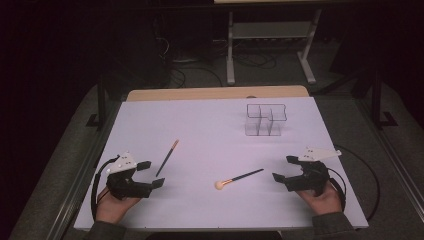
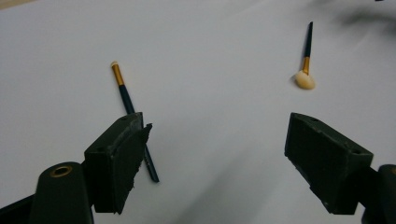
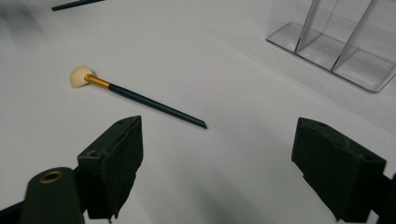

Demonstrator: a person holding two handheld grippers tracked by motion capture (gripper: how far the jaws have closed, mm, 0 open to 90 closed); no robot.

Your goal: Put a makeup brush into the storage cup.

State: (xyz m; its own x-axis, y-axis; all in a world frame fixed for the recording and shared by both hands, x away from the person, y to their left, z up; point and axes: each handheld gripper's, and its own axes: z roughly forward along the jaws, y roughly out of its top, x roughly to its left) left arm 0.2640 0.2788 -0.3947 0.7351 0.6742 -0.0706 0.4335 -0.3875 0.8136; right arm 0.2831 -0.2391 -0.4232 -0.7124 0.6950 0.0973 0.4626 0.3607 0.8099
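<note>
Left gripper point(image 1: 150, 174): you are holding it wide open, empty, beside the thin brush point(image 1: 167, 158).
Right gripper point(image 1: 284, 168): you are keeping it spread, gripping nothing.
Fluffy brush point(image 1: 238, 178): probably light, slippery; you are best pinching mid-handle, sparing the soft head.

White table point(image 1: 210, 120); dark room; grey floor point(image 1: 350, 115); metal stand point(image 1: 270, 35) behind.

L gripper point(image 1: 150, 173) & R gripper point(image 1: 283, 168), jaws wide apart, each in a hand, low near table.
</note>
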